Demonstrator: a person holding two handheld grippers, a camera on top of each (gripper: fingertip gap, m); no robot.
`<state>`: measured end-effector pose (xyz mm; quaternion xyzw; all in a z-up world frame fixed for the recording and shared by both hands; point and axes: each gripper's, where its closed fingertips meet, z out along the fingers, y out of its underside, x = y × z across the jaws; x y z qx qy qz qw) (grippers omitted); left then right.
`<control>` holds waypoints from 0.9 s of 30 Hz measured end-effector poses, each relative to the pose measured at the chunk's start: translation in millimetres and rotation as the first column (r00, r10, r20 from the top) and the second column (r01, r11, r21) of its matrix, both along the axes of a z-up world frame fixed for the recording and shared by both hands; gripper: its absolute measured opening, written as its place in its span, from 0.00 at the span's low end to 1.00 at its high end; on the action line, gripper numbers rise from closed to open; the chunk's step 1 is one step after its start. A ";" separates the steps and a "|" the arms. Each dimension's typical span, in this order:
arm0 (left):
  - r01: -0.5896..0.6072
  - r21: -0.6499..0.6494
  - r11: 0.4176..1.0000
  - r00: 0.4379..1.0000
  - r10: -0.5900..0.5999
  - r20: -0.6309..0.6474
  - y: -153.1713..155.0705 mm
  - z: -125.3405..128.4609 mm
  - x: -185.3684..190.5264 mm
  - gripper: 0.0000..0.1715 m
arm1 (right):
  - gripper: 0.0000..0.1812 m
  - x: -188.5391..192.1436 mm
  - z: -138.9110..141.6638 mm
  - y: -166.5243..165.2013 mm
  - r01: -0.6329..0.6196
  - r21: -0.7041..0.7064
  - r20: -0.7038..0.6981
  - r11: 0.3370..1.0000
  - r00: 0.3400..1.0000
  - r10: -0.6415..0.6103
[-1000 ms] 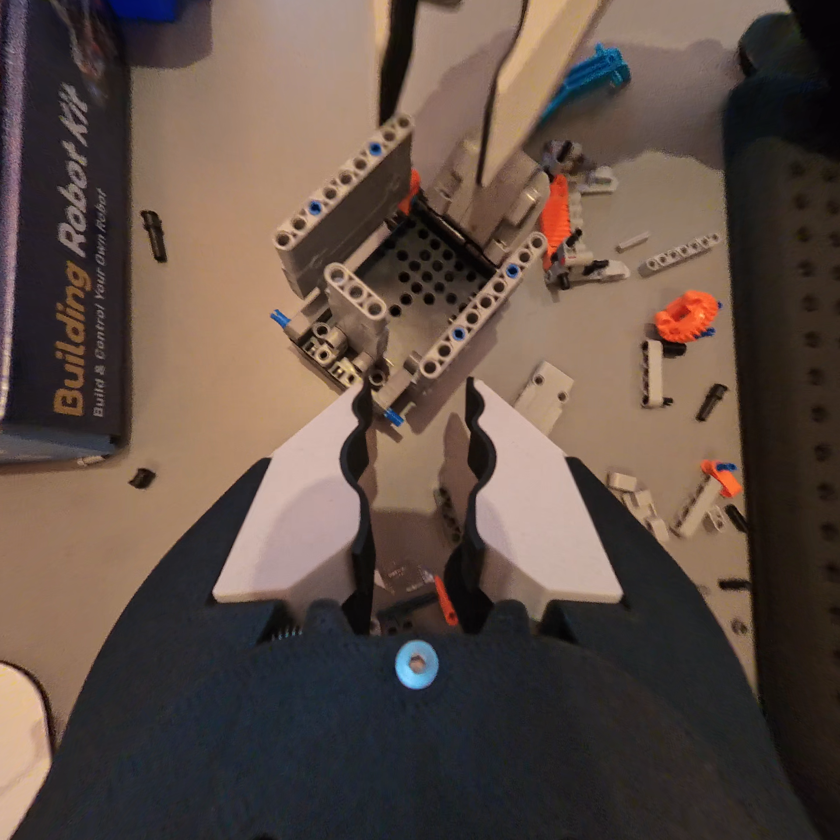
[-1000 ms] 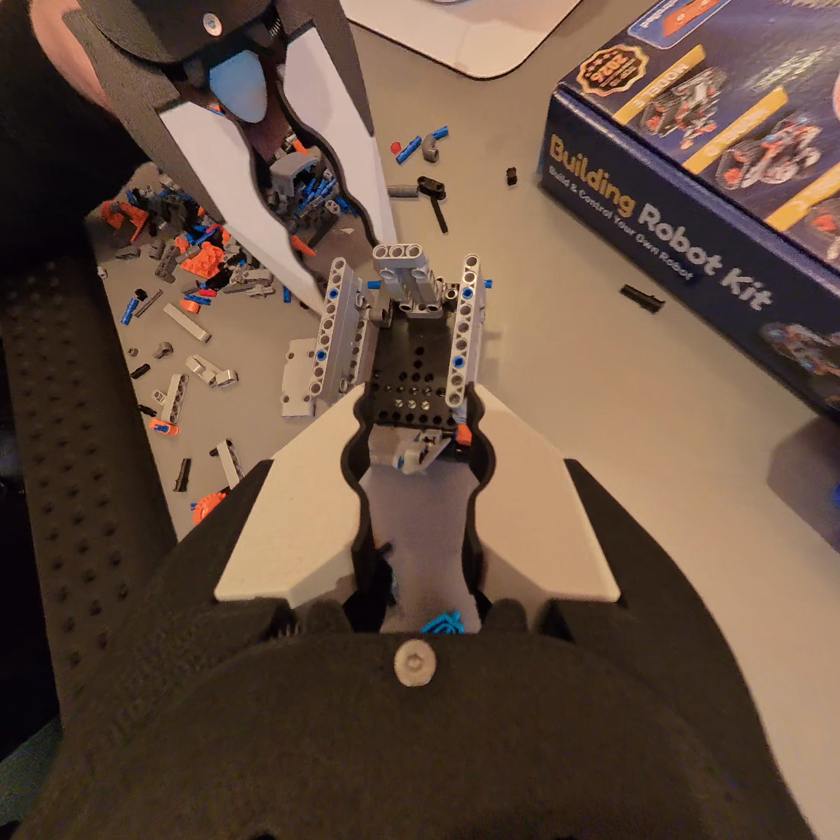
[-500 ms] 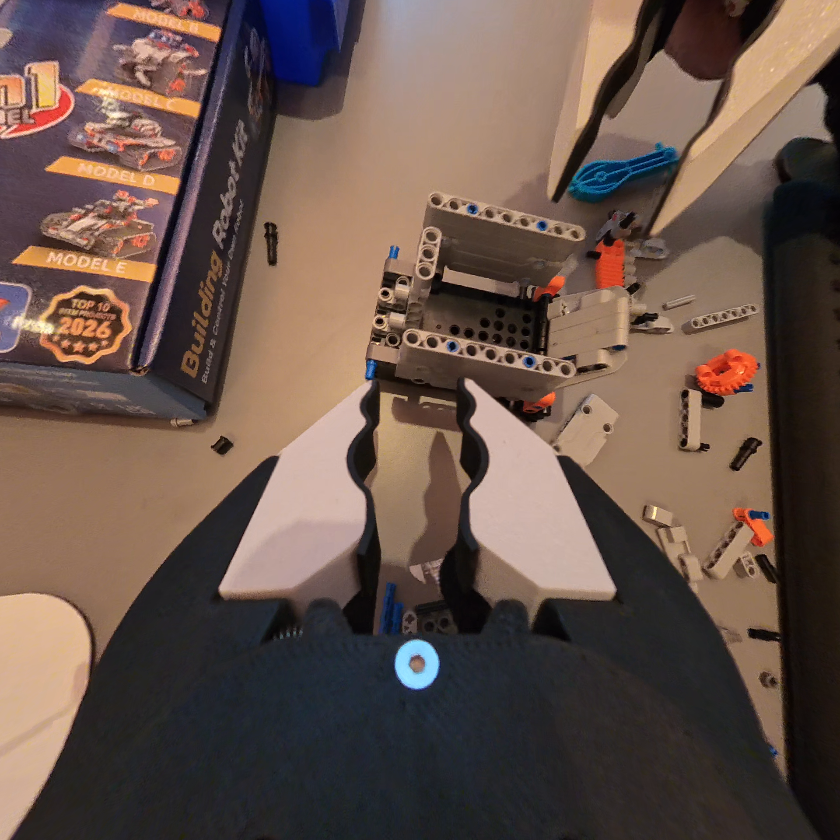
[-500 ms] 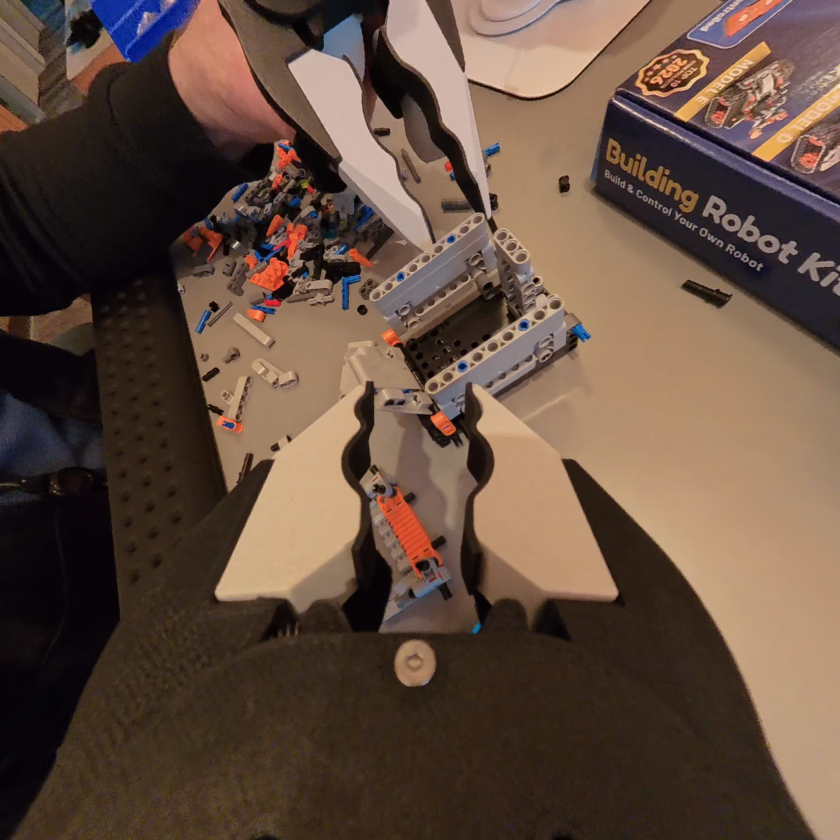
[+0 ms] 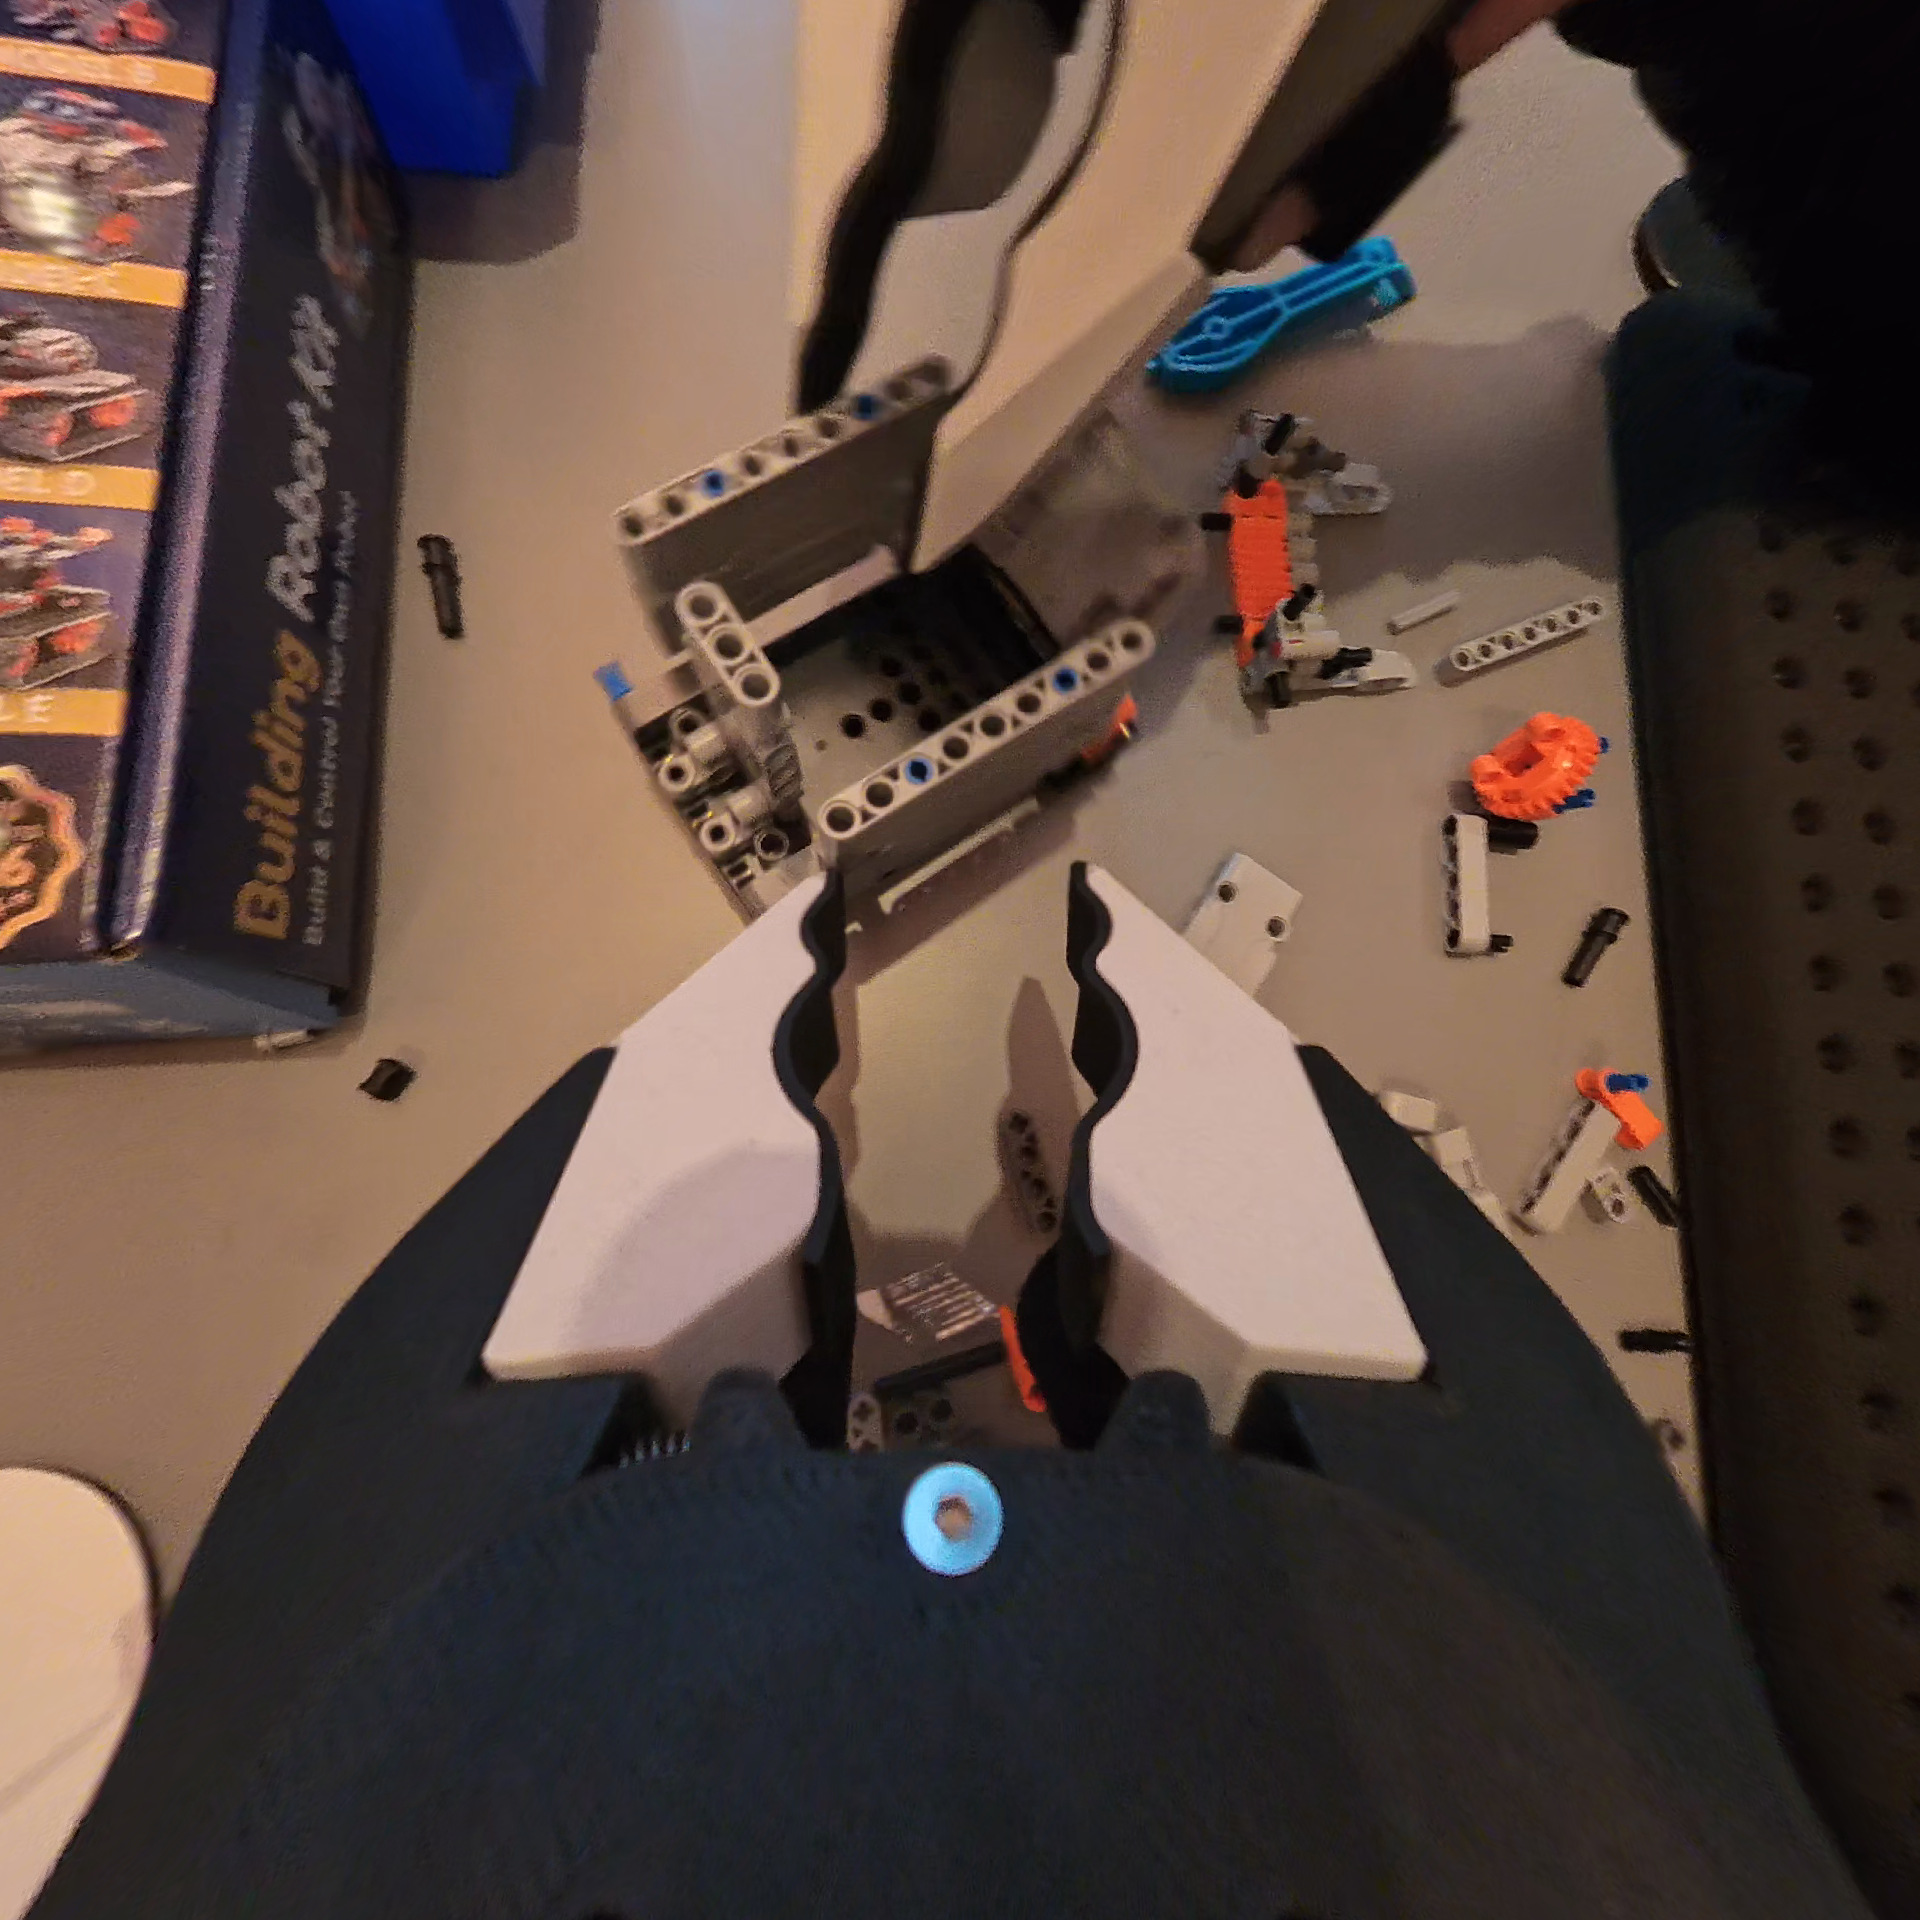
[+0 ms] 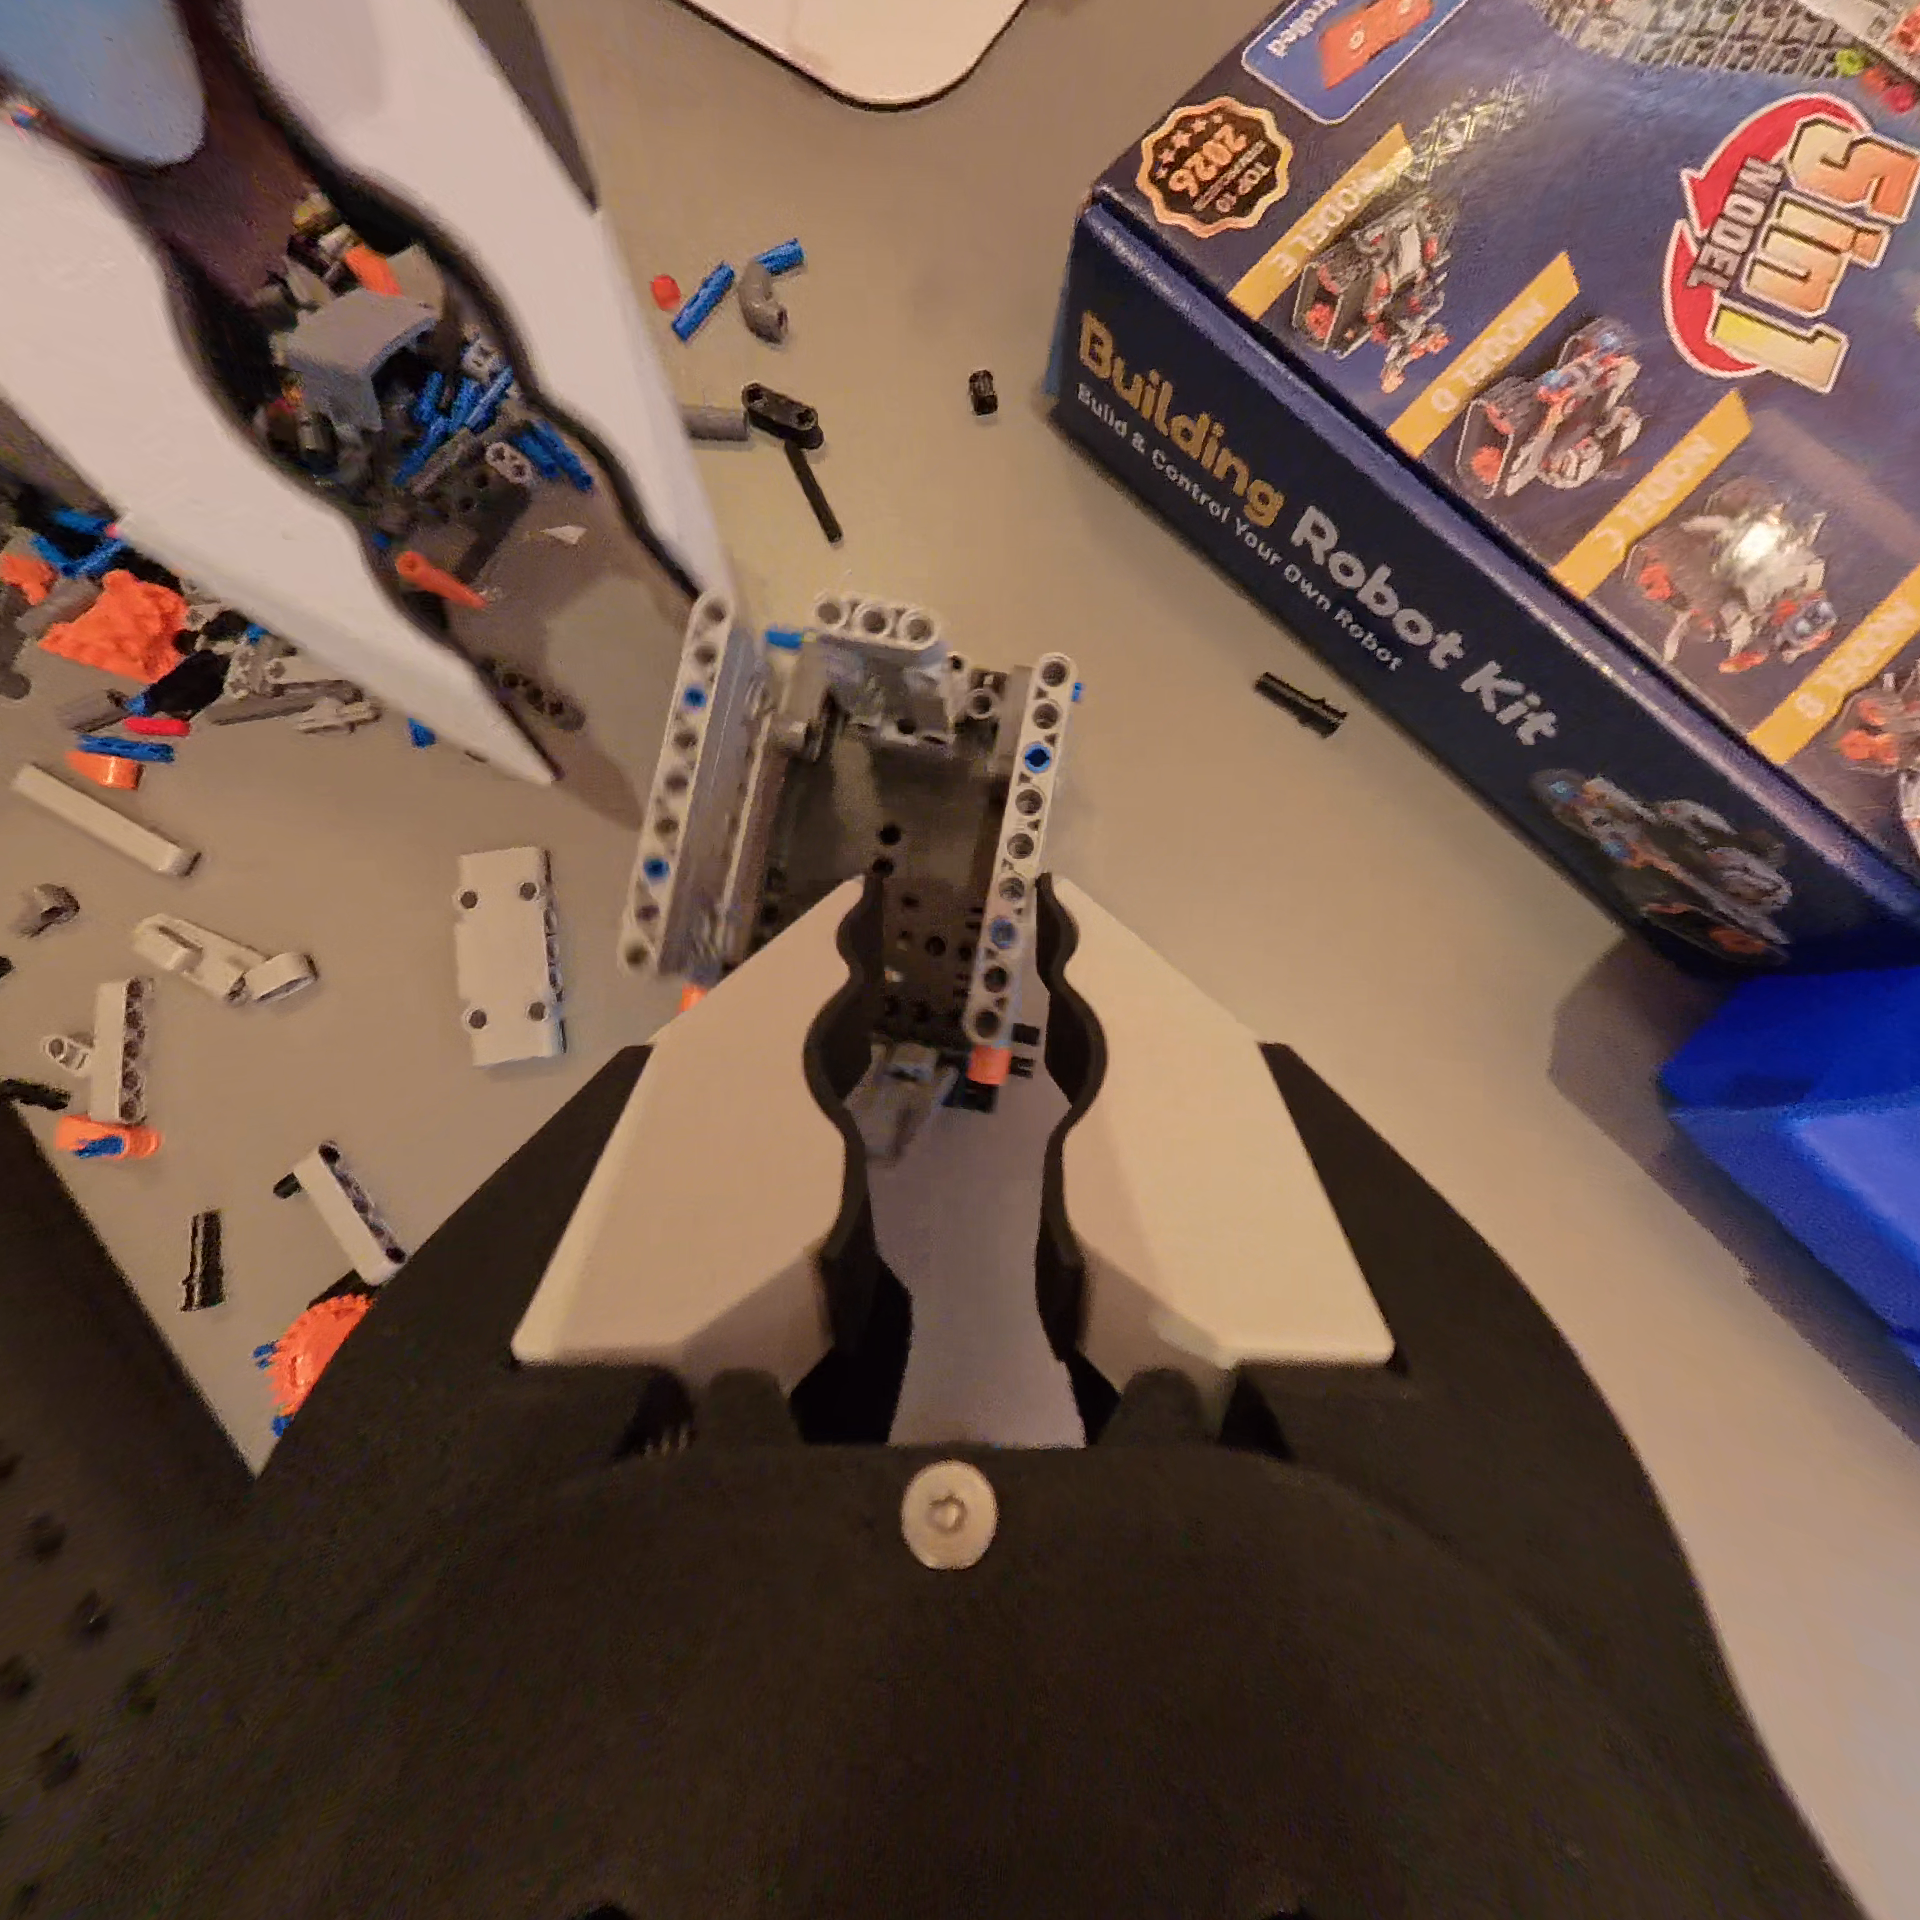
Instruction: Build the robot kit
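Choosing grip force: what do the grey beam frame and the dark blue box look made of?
Grey beam frame: apparently hard moulded plastic, matte to slightly shiny, with uniform rows of round holes and crisp edges. Dark blue box: likely glossy printed cardboard, given its folded edges and light sheen.

Brick frame [image 5: 883, 665] mid-table — box [image 5: 208, 499] to its left, loose pieces [image 5: 1496, 790] to its right.

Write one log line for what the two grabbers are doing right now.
left gripper: open, beside grey brick frame | right gripper: straddling frame's beam, grip unclear | loose pieces on table
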<state>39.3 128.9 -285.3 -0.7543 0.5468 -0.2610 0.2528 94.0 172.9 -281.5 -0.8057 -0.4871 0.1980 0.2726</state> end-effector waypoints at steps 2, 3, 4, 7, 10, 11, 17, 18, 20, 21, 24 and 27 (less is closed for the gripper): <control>0.044 -0.018 0.999 0.999 -0.044 0.002 -10.4 0.0 5.5 0.21 | 0.16 -5.1 0.1 7.7 -0.007 0.014 0.012 1.000 1.000 0.006; 0.070 -0.029 0.997 0.998 -0.070 0.010 -16.3 0.6 9.4 0.21 | 0.17 -7.9 -0.8 10.7 -0.011 0.018 0.015 1.000 1.000 0.010; 0.091 -0.035 0.995 0.996 -0.091 0.019 -21.0 1.3 13.2 0.20 | 0.18 -10.7 -1.6 12.0 -0.017 0.011 0.009 1.000 1.000 0.017; 0.165 -0.058 0.985 0.986 -0.163 0.048 -35.8 4.6 18.8 0.22 | 0.21 -13.3 -0.2 12.5 -0.018 0.009 -0.030 1.000 0.999 0.018; 0.175 -0.063 0.982 0.983 -0.171 0.065 -35.3 11.7 8.8 0.20 | 0.23 -0.9 5.9 14.3 0.022 0.030 -0.045 0.999 0.999 -0.020; 0.154 -0.059 0.986 0.986 -0.149 0.078 -30.2 15.3 4.5 0.20 | 0.23 3.1 10.3 12.1 0.026 0.026 -0.062 0.999 0.998 -0.025; -0.035 0.009 0.999 0.998 0.034 0.051 11.6 13.1 -21.4 0.19 | 0.23 23.7 25.0 -17.0 -0.069 -0.102 -0.212 0.992 0.976 0.046; -0.046 0.018 0.999 0.997 0.045 0.064 14.8 13.3 -20.6 0.19 | 0.25 28.3 24.7 -17.8 -0.067 -0.110 -0.223 0.992 0.974 0.041; -0.043 0.023 0.999 0.996 0.041 0.080 16.0 11.8 -16.9 0.20 | 0.31 34.8 21.8 -25.5 -0.086 -0.146 -0.219 0.986 0.974 0.052; -0.034 0.014 0.999 0.997 0.033 0.072 14.4 8.3 -15.2 0.22 | 0.34 35.4 21.0 -29.7 -0.101 -0.154 -0.219 0.983 0.974 0.066; -0.009 -0.007 1.000 0.999 0.009 0.033 8.4 -4.8 -8.6 0.23 | 0.40 35.8 10.1 -36.5 -0.113 -0.176 -0.156 0.978 0.984 0.086; 0.022 -0.021 1.000 1.000 -0.022 0.010 0.4 -14.5 1.8 0.23 | 0.41 29.7 7.3 -33.8 -0.112 -0.158 -0.132 0.981 0.987 0.092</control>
